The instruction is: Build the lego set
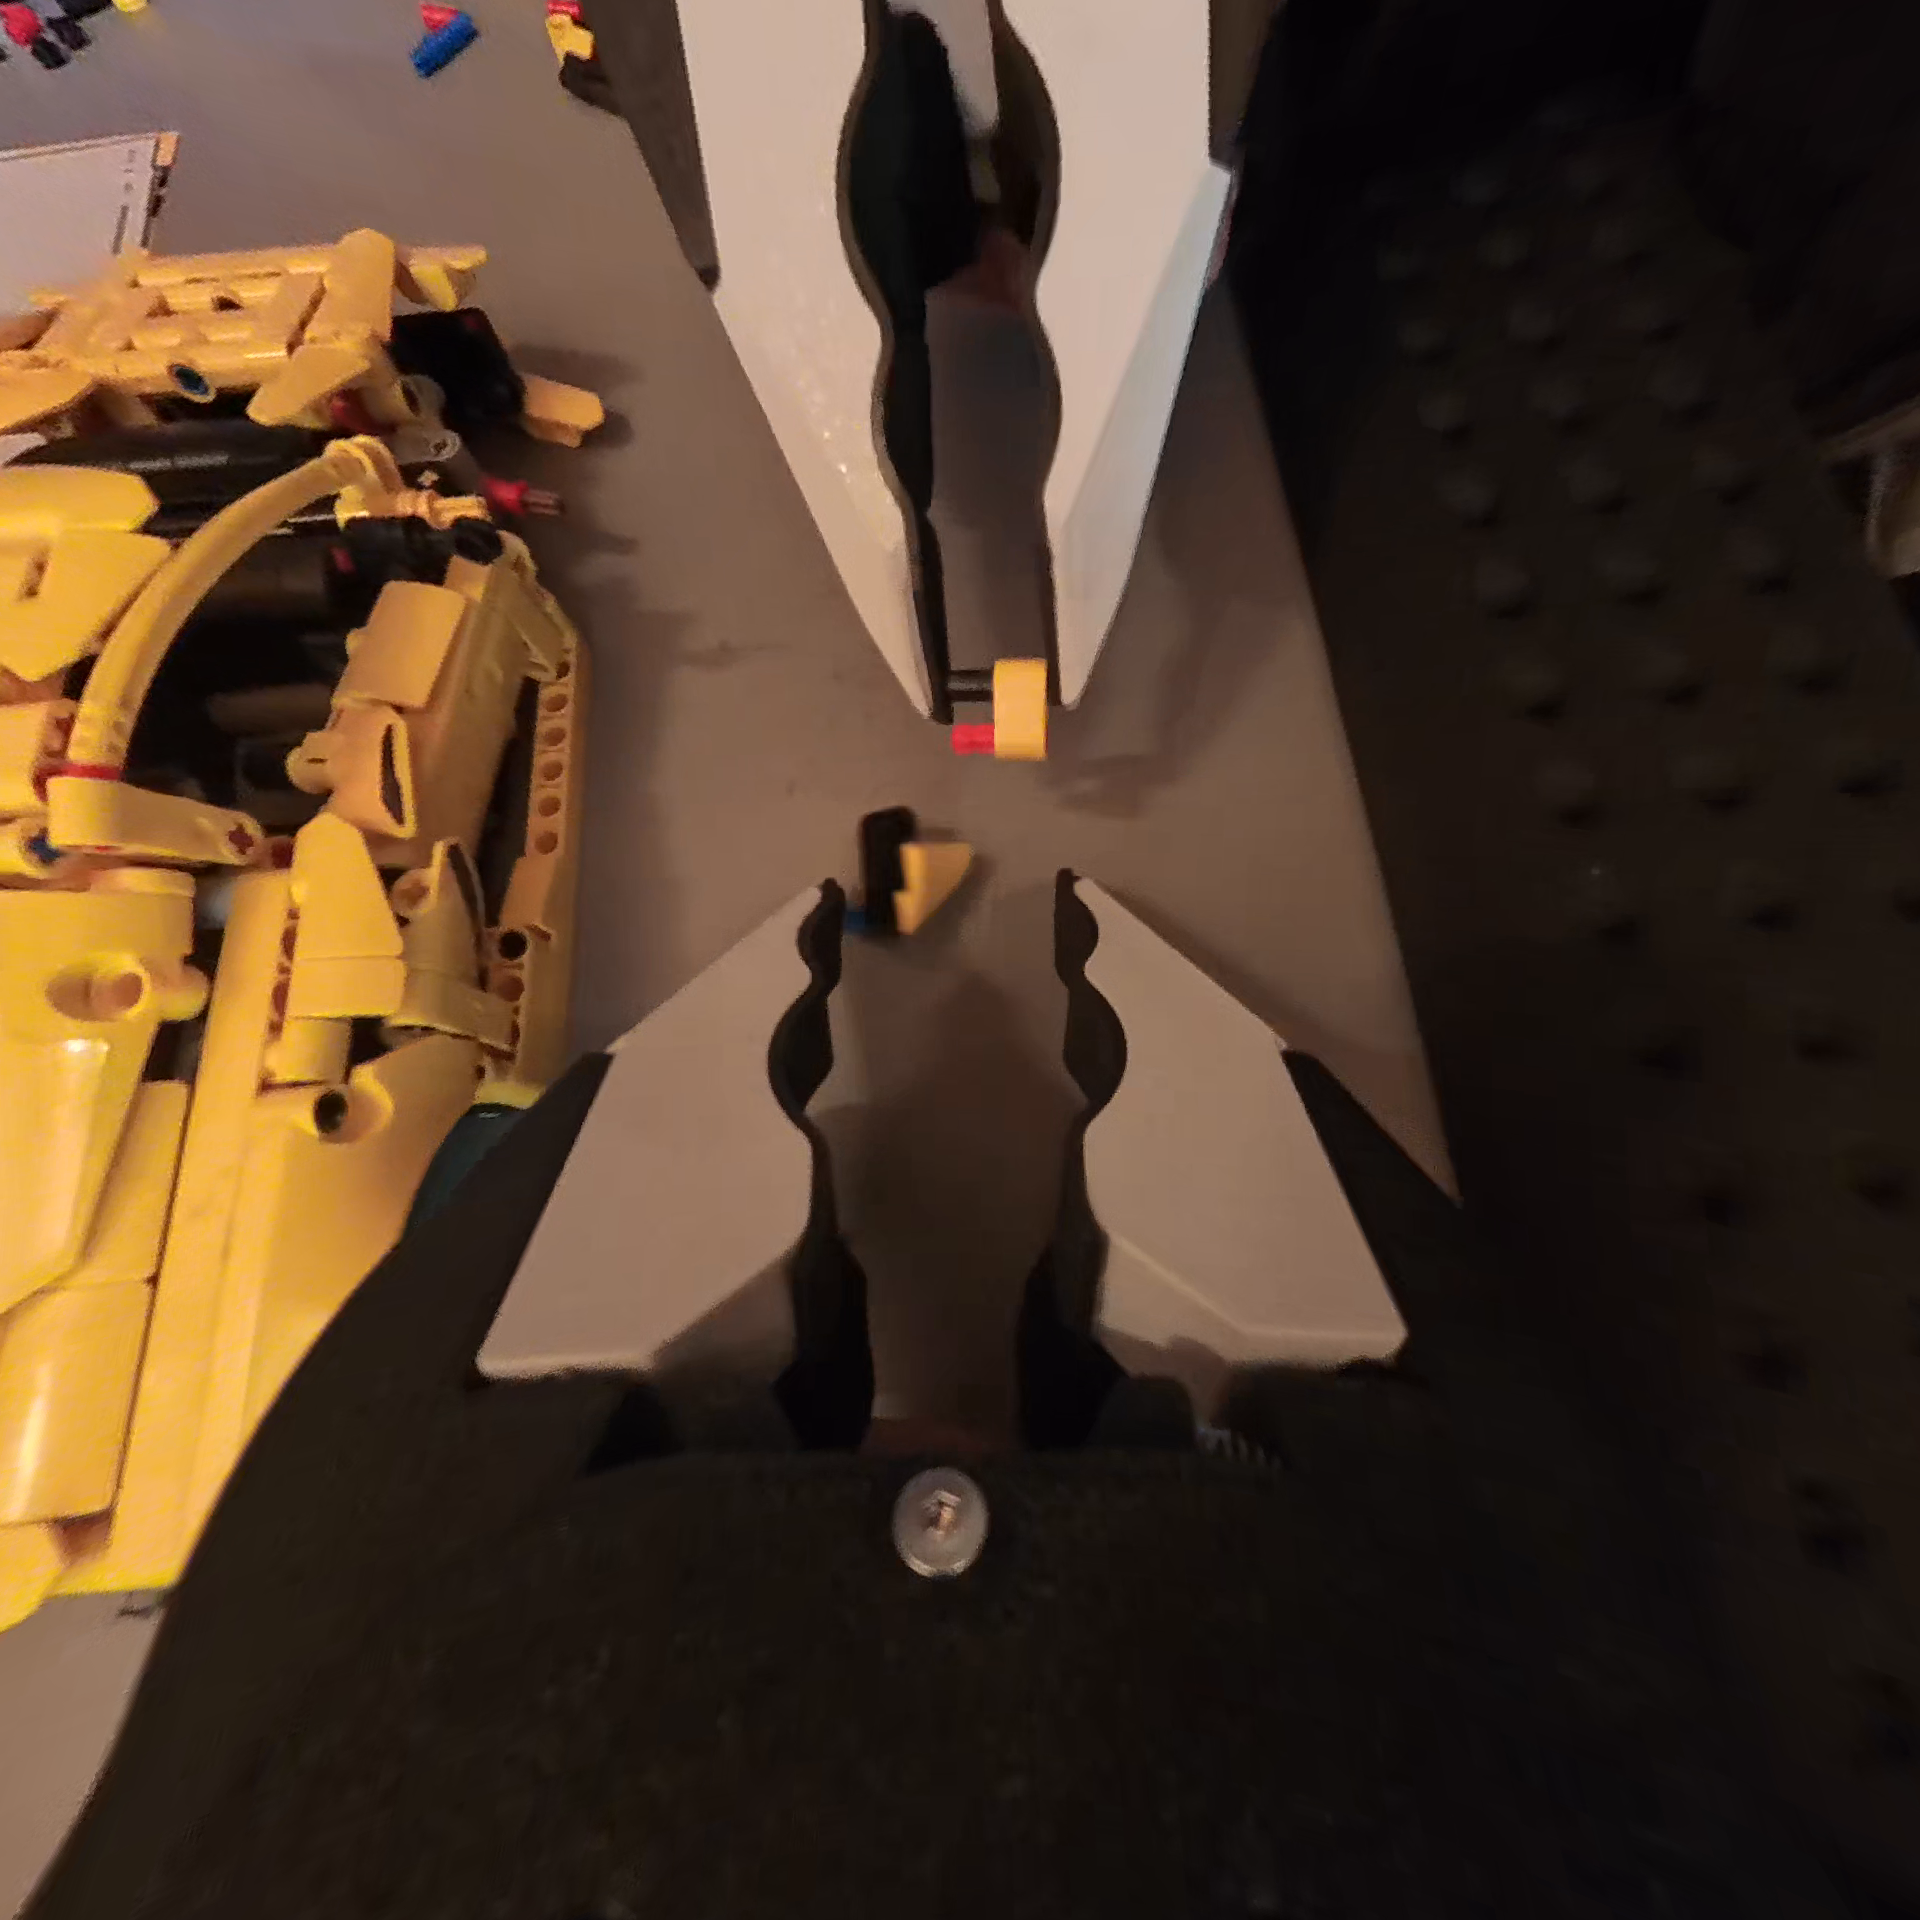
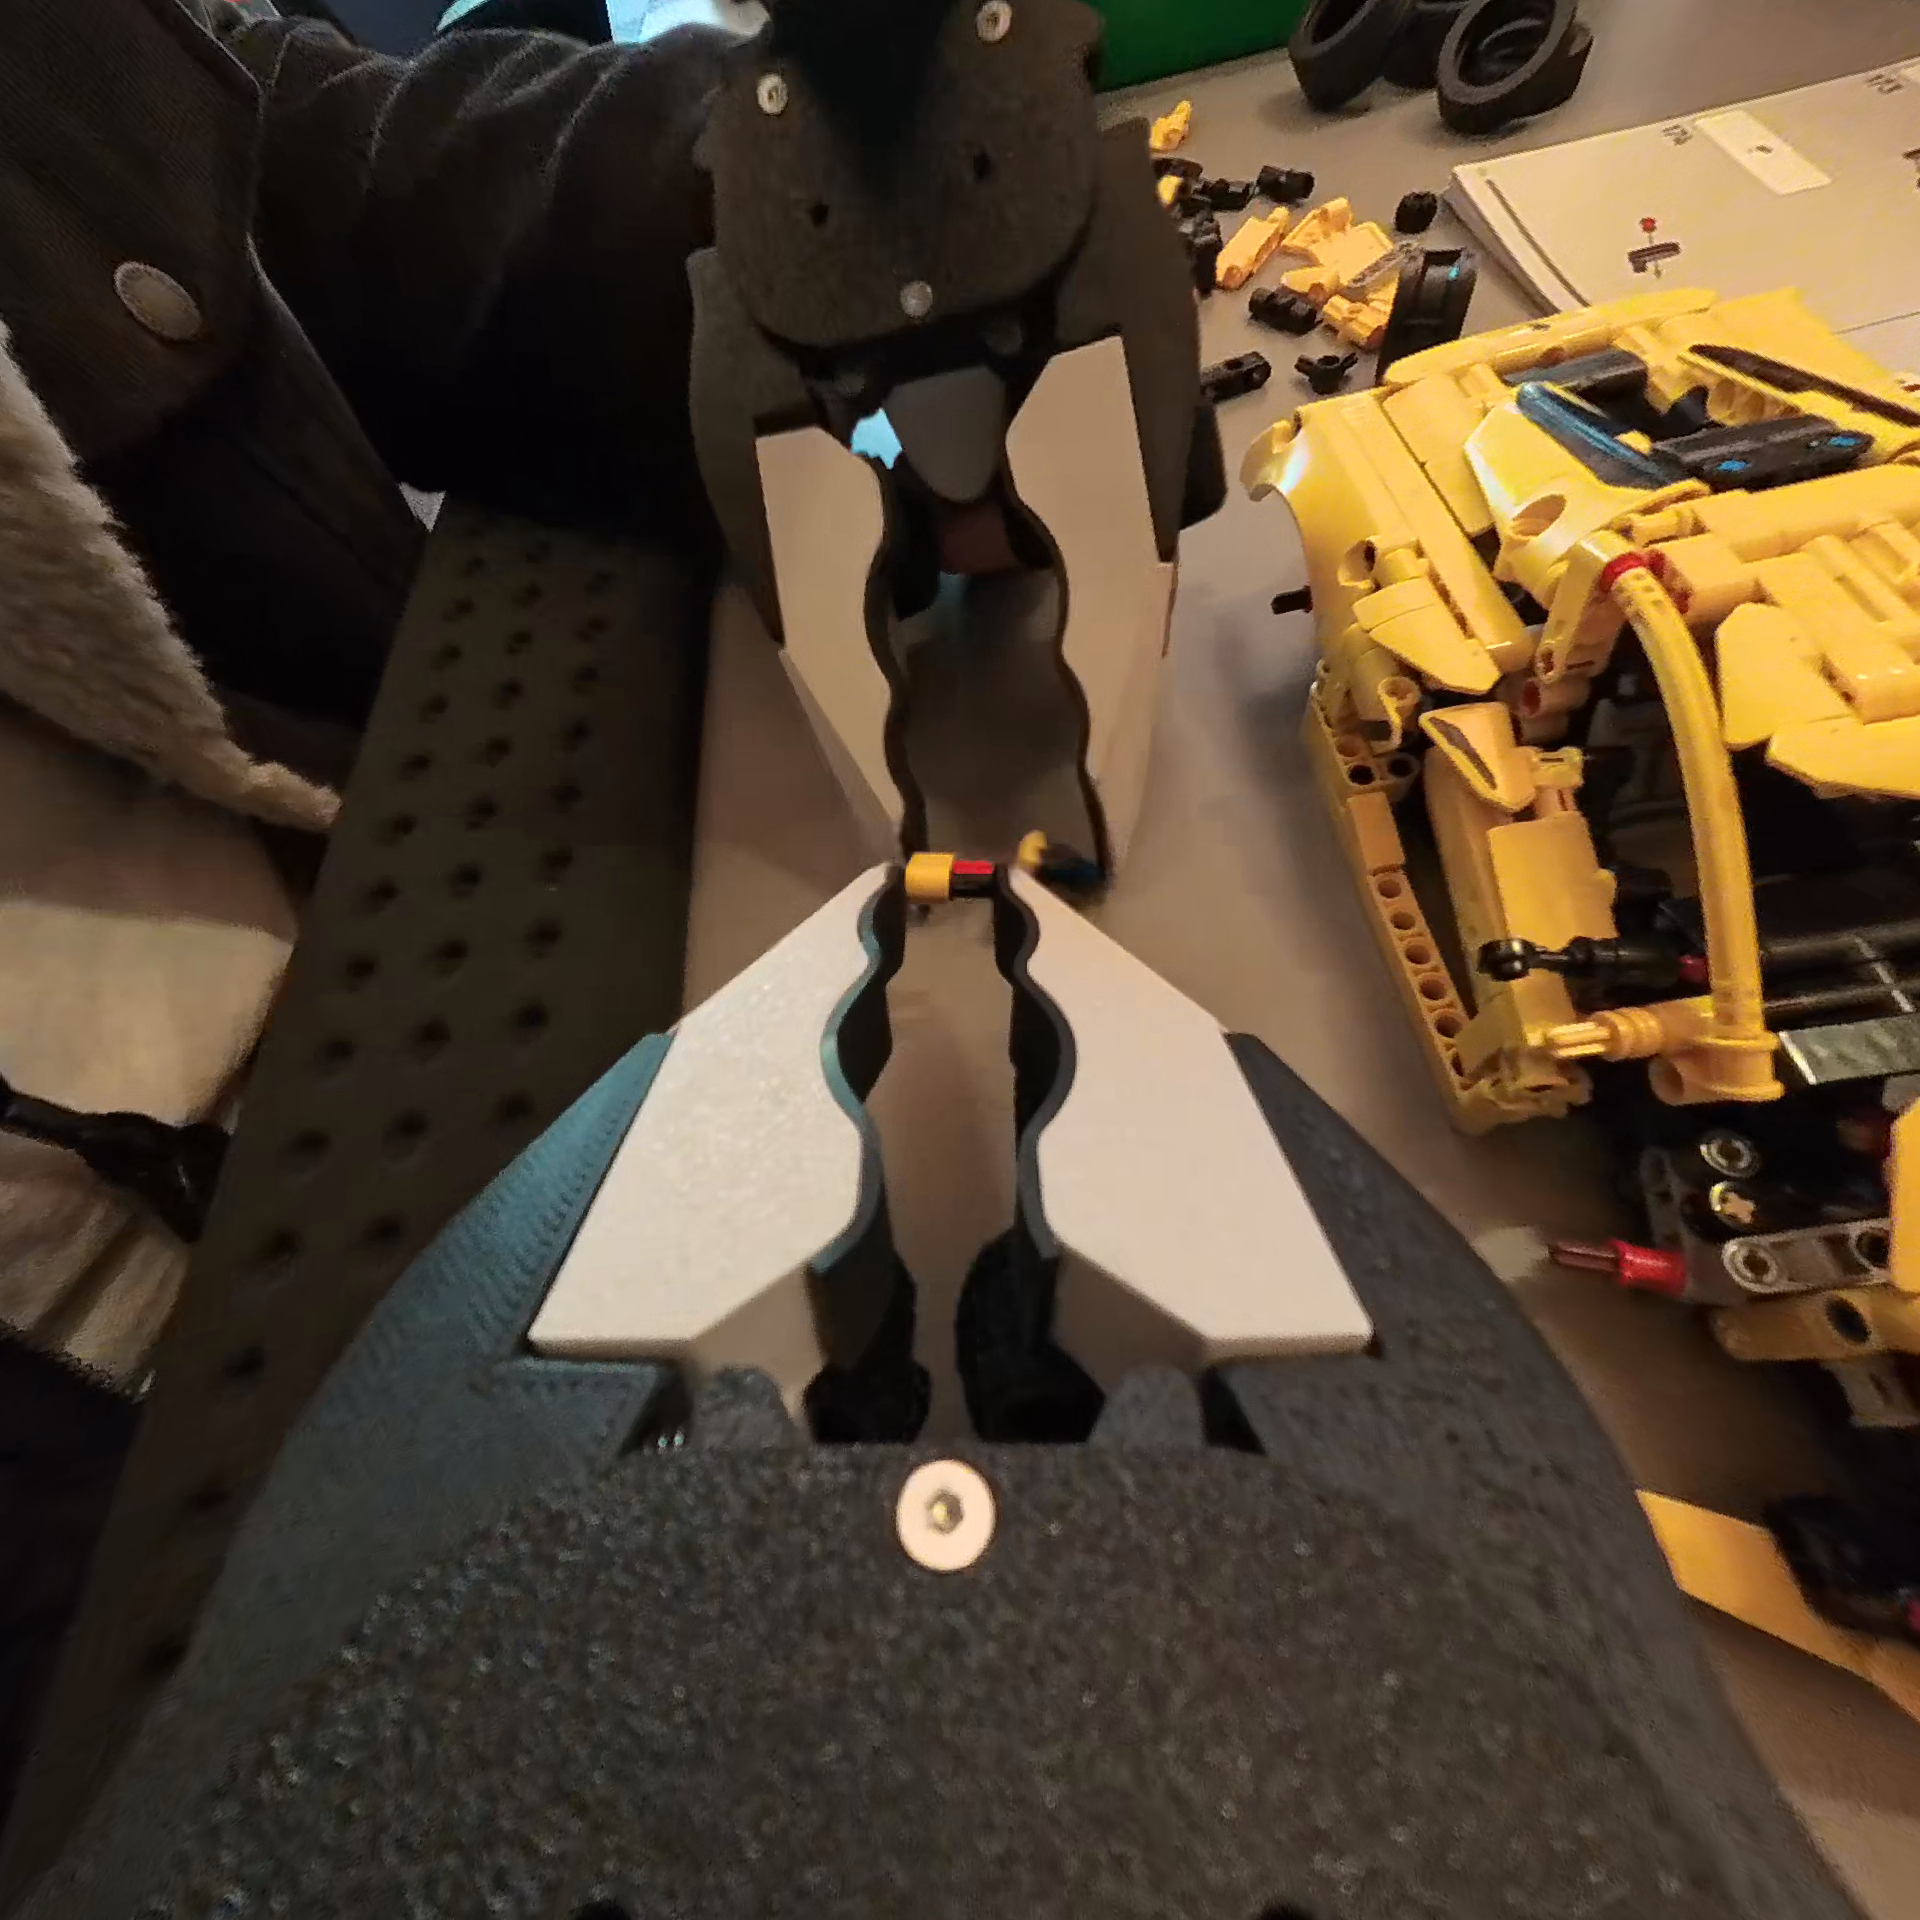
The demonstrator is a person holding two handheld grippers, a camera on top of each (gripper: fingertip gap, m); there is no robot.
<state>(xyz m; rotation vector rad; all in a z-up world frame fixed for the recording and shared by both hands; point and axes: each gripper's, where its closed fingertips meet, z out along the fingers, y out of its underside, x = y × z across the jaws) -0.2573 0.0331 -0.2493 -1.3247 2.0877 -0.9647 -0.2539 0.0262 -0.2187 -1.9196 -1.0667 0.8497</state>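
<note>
My right gripper (image 2: 948, 883) is shut on a small yellow piece with a red and a black pin (image 2: 943, 876), held just above the grey table. In the left wrist view that gripper (image 1: 1000, 707) comes in from the top with the same piece (image 1: 1016, 707). My left gripper (image 1: 948, 888) is open, tip to tip with the right one. A small yellow and black piece (image 1: 914, 868) lies on the table between its fingertips, close to the left finger. The piece also shows in the right wrist view (image 2: 1055, 857). The yellow car model (image 1: 312, 831) (image 2: 1610, 727) stands beside both grippers.
A black perforated mat (image 2: 468, 883) (image 1: 1610, 623) runs along the table's edge. An instruction booklet (image 2: 1714, 187), black tyres (image 2: 1444, 52) and loose yellow and black pieces (image 2: 1299, 249) lie beyond the car. A person's dark sleeve (image 2: 468, 208) is behind the left gripper. Both grippers' tips are close together, under 4 cm apart.
</note>
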